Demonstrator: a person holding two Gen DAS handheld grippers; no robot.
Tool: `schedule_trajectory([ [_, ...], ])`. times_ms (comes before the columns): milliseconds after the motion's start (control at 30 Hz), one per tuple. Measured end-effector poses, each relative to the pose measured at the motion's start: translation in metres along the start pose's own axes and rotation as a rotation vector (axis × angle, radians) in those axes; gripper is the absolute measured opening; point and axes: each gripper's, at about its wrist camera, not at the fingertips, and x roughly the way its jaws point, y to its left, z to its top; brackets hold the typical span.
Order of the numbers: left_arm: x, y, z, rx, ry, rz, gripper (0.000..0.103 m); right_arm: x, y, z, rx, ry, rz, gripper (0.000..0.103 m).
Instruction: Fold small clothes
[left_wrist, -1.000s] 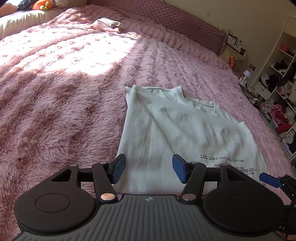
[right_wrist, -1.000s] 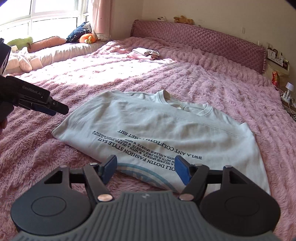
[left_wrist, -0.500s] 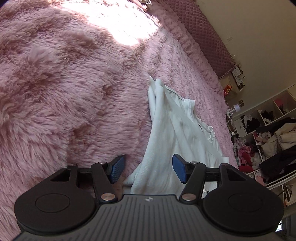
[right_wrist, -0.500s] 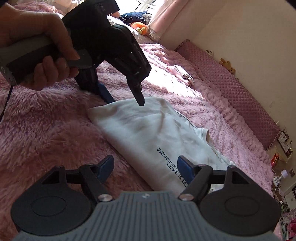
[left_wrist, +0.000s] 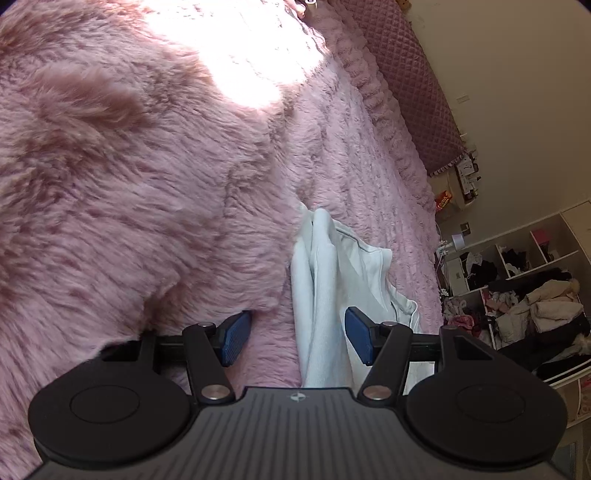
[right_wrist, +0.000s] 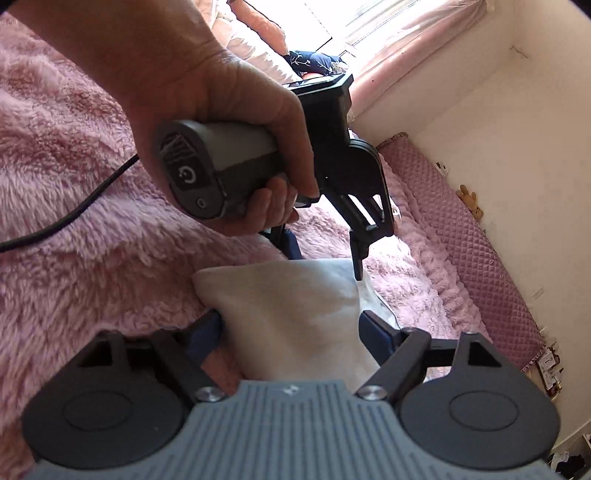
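Note:
A white T-shirt (left_wrist: 321, 295) lies on the fluffy pink blanket (left_wrist: 147, 184). In the left wrist view its folded side edge runs up between the blue pads (left_wrist: 236, 338) of my left gripper (left_wrist: 298, 336), which stands open and low over the bed; the left pad is clear of the cloth. In the right wrist view a corner of the T-shirt (right_wrist: 295, 306) sits between the jaws of my right gripper (right_wrist: 291, 330), which are opening. Just beyond it, a hand (right_wrist: 229, 110) holds the left gripper (right_wrist: 323, 258) with its fingertips at the shirt's far edge.
A quilted pink headboard (left_wrist: 413, 85) runs along the wall. Open shelves stuffed with clothes (left_wrist: 517, 295) stand past the bed's right side. A black cable (right_wrist: 74, 214) trails over the blanket (right_wrist: 55, 166). Cushions (right_wrist: 310, 61) lie by the sunlit window.
Both grippers have dropped, rolled and closed in on the shirt's left side edge. The right gripper's jaws have widened and now have the shirt's corner between them.

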Motion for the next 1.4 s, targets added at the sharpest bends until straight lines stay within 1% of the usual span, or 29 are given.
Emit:
schedule_trajectory([
  [167,0.028,0.001,0.028,-0.061,0.009,-0.032,0.069,0.013,-0.002,0.008,-0.001,-0.003,-0.01,0.079],
  [233,0.038,0.0,0.036,-0.079,0.017,-0.033,0.07,0.018,-0.001,0.011,-0.015,-0.006,-0.019,0.079],
  [300,0.044,-0.003,0.039,-0.078,0.016,-0.035,0.07,0.02,0.003,0.015,-0.046,-0.021,-0.046,0.079],
  [433,0.049,-0.007,0.037,-0.051,0.03,-0.031,0.069,0.027,0.006,0.023,-0.082,-0.031,-0.063,0.079],
  [500,0.049,-0.009,0.037,-0.028,0.037,-0.017,0.064,0.024,0.008,0.026,-0.083,-0.031,-0.069,0.078],
  [533,0.048,-0.01,0.036,-0.022,0.04,-0.012,0.058,0.021,0.011,0.025,-0.088,-0.034,-0.075,0.078],
  [567,0.047,-0.01,0.036,-0.02,0.038,-0.004,0.044,0.014,0.015,0.024,-0.093,-0.043,-0.086,0.074],
  [600,0.047,-0.009,0.036,-0.023,0.042,0.009,0.037,0.012,0.015,0.024,-0.092,-0.055,-0.096,0.065],
  [633,0.047,-0.01,0.037,-0.024,0.041,0.035,0.023,0.004,0.022,0.025,-0.089,-0.057,-0.093,0.058],
  [667,0.047,-0.01,0.037,-0.026,0.045,0.04,0.021,0.003,0.022,0.026,-0.085,-0.05,-0.077,0.038],
  [700,0.046,-0.01,0.036,-0.026,0.042,0.041,0.021,0.002,0.022,0.027,-0.073,-0.038,-0.054,0.013],
  [733,0.047,-0.012,0.039,-0.022,0.038,0.047,0.02,0.001,0.022,0.028,-0.055,-0.026,-0.032,0.002],
  [767,0.047,-0.015,0.039,-0.019,0.037,0.055,0.02,0.0,0.021,0.027,-0.034,-0.014,-0.014,0.003],
  [867,0.044,-0.021,0.041,-0.029,0.031,0.057,0.019,-0.004,0.014,0.029,0.017,-0.005,0.002,0.002],
  [933,0.042,-0.026,0.042,-0.039,0.024,0.064,0.019,-0.007,0.01,0.028,0.063,-0.005,0.001,0.002],
  [1067,0.036,-0.042,0.043,-0.055,0.003,0.056,0.017,-0.015,-0.013,0.03,0.16,-0.002,-0.007,0.001],
  [1233,0.034,-0.072,0.04,-0.038,-0.024,0.014,0.016,-0.033,-0.045,0.025,0.274,-0.006,-0.052,0.001],
  [1400,0.04,-0.103,0.033,-0.043,-0.036,-0.042,0.016,-0.05,-0.076,0.015,0.35,-0.005,-0.105,0.0],
])
